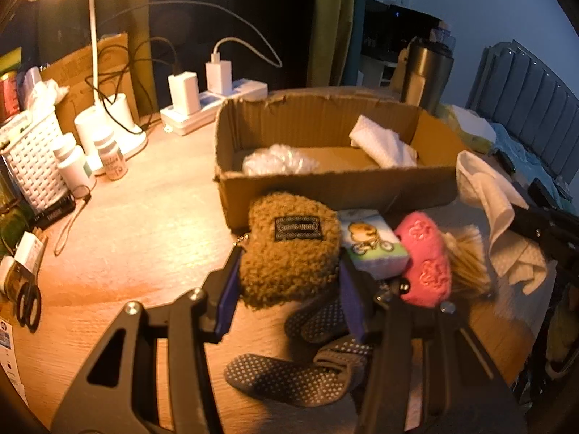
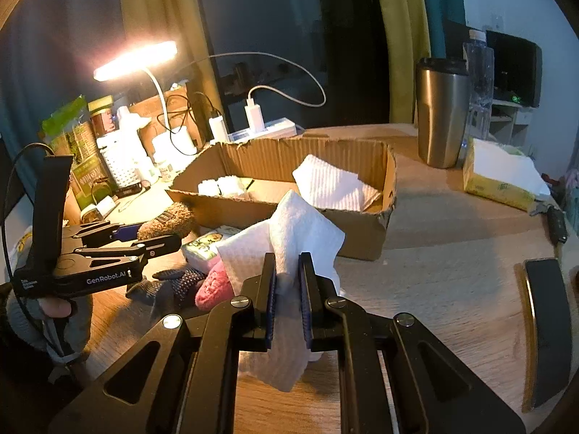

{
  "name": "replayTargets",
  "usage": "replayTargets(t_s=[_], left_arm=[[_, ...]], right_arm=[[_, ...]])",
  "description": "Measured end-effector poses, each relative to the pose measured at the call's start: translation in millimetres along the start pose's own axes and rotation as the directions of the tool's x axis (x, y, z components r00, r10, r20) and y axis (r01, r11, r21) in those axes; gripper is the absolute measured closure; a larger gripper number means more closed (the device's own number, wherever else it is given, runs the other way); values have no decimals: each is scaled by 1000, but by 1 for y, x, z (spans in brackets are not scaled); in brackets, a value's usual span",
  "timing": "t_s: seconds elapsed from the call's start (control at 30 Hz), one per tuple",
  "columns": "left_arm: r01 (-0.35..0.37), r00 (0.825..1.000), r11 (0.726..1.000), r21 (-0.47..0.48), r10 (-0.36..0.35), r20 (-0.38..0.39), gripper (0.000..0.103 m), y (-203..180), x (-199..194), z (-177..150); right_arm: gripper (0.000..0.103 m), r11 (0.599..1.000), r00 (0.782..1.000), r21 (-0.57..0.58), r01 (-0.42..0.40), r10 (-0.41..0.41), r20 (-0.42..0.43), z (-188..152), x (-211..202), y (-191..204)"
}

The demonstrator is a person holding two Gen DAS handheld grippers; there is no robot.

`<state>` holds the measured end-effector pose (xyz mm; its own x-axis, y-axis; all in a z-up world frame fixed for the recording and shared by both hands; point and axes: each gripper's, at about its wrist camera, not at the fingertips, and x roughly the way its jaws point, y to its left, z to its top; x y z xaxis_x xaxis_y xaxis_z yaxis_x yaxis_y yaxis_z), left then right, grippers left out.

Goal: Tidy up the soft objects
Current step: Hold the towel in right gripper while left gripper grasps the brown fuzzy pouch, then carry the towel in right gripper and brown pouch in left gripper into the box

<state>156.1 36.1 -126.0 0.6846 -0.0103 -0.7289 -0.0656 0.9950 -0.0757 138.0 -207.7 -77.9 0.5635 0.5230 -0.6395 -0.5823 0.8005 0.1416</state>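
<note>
Right wrist view: my right gripper [image 2: 287, 289] is clamped on a crumpled white cloth [image 2: 289, 231], lifted before the cardboard box [image 2: 365, 238]. My left gripper [image 1: 289, 289] stands wide around the fuzzy brown pouch [image 1: 289, 249] on the table [image 1: 144, 224], pads not visibly pressing it.

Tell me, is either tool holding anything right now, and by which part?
The right tool pinches a white paper towel near its middle fold. The left tool straddles the fuzzy brown pouch; a firm grip cannot be told.

Left gripper [image 1: 289, 282] spread wide, right gripper [image 2: 287, 285] clamped (both level, forward).
</note>
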Motion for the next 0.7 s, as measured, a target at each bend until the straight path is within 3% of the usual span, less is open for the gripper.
replayTargets(t_s=[0.7], left_arm=[[-3, 991, 999, 35, -1, 136, 53, -10, -43, 45]], right_arm=[[90, 999, 997, -33, 23, -20, 78, 38, -21, -10]])
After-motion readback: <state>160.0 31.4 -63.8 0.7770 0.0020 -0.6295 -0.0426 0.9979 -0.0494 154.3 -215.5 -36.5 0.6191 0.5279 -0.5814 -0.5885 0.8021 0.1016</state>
